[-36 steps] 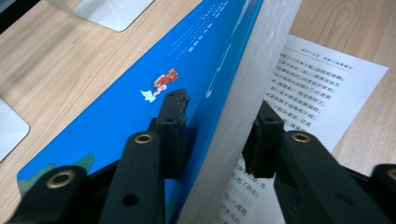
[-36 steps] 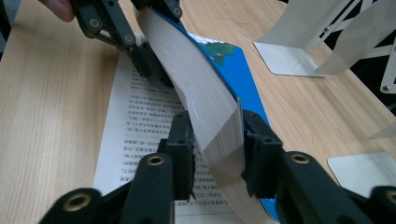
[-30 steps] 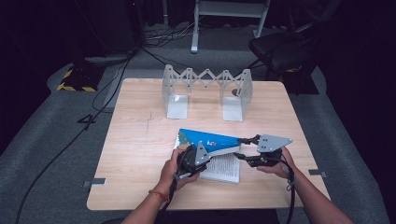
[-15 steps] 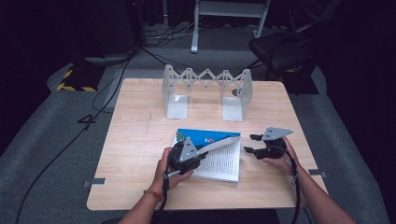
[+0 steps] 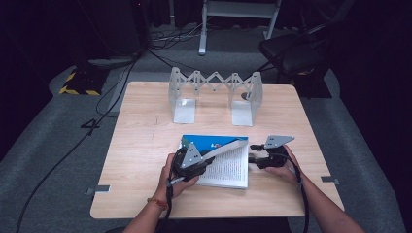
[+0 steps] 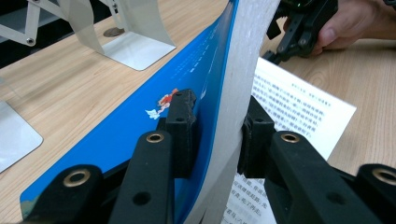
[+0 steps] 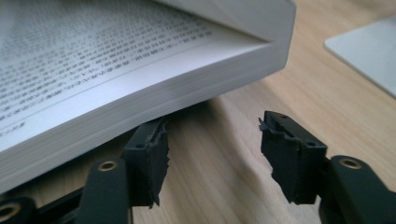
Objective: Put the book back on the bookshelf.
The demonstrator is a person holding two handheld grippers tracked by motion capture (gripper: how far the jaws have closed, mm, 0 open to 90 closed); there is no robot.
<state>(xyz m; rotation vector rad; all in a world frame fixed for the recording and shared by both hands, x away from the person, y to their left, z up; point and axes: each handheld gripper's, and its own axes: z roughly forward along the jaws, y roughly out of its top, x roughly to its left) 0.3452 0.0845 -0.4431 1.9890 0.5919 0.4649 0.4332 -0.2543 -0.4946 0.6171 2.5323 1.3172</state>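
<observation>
A blue-covered book (image 5: 228, 170) lies open on the wooden table (image 5: 145, 145), its printed pages facing up. My left gripper (image 5: 210, 161) is shut on the lifted blue cover (image 6: 140, 116) together with a wad of pages (image 6: 243, 60), holding them tilted above the rest of the book. In the left gripper view the left gripper (image 6: 218, 126) has one pad on the cover and one on the page side. My right gripper (image 5: 252, 158) sits low at the book's right edge. It (image 7: 212, 140) stands open, its left jaw tucked under the overhanging page block (image 7: 140, 84).
A folding metal book rack (image 5: 214, 92) with two flat feet stands at the back of the table. A dark chair (image 5: 296, 48) and cables are on the floor beyond. Bare wood lies left of the book and along the near edge.
The book has opened wider and its lower pages now lie flat. My left gripper still holds the raised cover. The right gripper drew back to the right, then returned to the book's edge.
</observation>
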